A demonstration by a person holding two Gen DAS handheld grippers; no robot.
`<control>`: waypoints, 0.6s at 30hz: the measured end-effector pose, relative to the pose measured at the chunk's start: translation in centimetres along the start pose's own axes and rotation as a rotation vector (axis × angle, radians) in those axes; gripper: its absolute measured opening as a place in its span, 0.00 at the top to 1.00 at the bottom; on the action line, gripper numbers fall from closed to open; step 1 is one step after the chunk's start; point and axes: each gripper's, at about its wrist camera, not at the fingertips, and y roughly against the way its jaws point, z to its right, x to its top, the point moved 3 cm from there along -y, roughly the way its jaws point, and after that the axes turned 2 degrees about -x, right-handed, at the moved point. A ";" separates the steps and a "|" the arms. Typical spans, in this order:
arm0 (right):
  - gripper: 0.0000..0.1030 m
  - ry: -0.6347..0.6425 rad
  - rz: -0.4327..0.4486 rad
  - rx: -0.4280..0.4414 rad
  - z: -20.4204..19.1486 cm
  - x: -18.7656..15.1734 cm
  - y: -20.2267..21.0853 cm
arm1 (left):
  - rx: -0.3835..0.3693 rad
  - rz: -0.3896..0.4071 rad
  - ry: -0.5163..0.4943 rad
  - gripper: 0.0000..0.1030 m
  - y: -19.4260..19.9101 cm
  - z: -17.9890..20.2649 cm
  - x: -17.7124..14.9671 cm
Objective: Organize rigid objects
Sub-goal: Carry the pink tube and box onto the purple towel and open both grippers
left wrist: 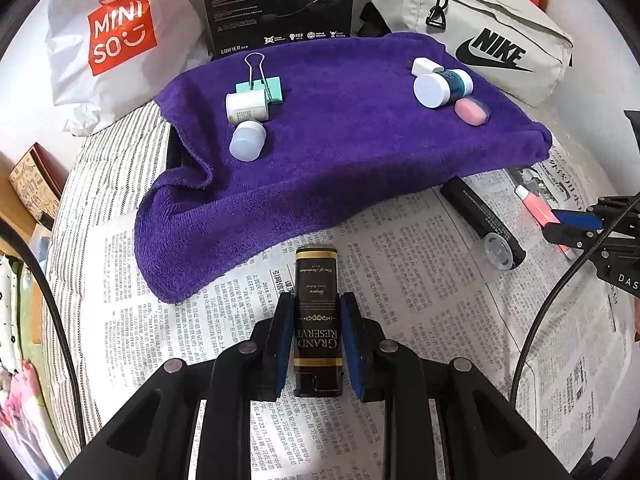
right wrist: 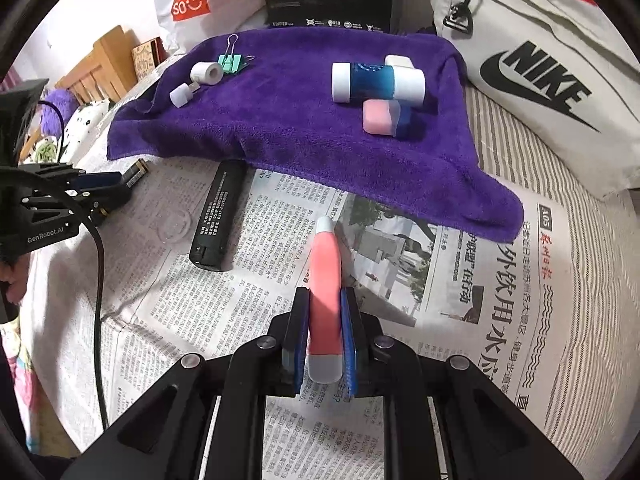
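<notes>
**Both grippers clamped on small items over the newspaper**

Left gripper [left wrist: 316,344] clenched on a dark box with gold bands [left wrist: 317,320], blue pads [left wrist: 280,344] pressed to both long sides; box end nearest the camera sunk between the jaws, far end poking out ahead over the newspaper [left wrist: 440,280]. Only "GRAND RESERVE" legible, upside down; smaller lettering too fine to read.

Right gripper [right wrist: 325,336] grasping a pink tube with grey ends [right wrist: 325,292], squeezed at mid-length, far tip pointing ahead toward the purple towel [right wrist: 300,140]. Whether either item rests on the paper or hangs above it: cannot tell.

Ahead and left of the right gripper, a black cylinder [right wrist: 218,216] flat on the newspaper, far end tucked under the towel hem. Just beside it, a clear round lid [left wrist: 498,252], nearly invisible in the right wrist view.

Further ahead on the towel, two clusters well apart. Left: mint binder clip [left wrist: 266,88], white bottle on its side [left wrist: 246,106] touching it, pale cap [left wrist: 248,140] just in front. Right: blue bottle with white caps [right wrist: 376,80] lying on its side, white block [right wrist: 400,61] half hidden behind it, pink case [right wrist: 380,116] against its near side.

Beyond the towel, cut off by the frame: MINISO bag [left wrist: 116,32], black EDIFIER carton [left wrist: 276,4], NIKE bag [right wrist: 536,80]. Striped bedding [right wrist: 540,168] under everything.
</notes>
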 end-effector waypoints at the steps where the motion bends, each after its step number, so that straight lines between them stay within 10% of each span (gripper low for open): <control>1: 0.84 0.003 0.004 -0.002 0.0 0.0 0.0 | -0.009 0.001 0.011 0.78 0.0 -0.2 0.0; 18: 0.85 -0.041 0.043 0.091 0.5 1.4 3.2 | -0.081 0.071 0.056 0.78 3.8 -1.4 1.5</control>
